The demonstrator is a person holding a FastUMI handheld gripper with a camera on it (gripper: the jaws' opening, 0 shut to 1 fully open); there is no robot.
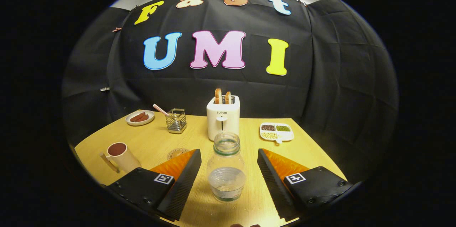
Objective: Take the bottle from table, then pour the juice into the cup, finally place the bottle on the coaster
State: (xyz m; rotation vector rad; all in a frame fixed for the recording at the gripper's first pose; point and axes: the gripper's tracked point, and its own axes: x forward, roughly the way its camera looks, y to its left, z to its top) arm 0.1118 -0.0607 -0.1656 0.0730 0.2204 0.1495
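Note:
A clear, uncapped plastic bottle (226, 166) stands upright on the wooden table (313, 148), between my two fingers with a gap on each side. My gripper (228, 155) is open and touches nothing. A cream cup (120, 156) with a handle and dark liquid inside sits to the left of the left finger. A round coaster (175, 153) lies flat just beyond the left fingertip, partly hidden by it.
A white toaster (223, 120) with two toast slices stands right behind the bottle. A wire holder (176, 120) with a striped straw and a plate of sausages (139, 117) sit at the back left. A divided dish of beans (276, 132) lies at the back right.

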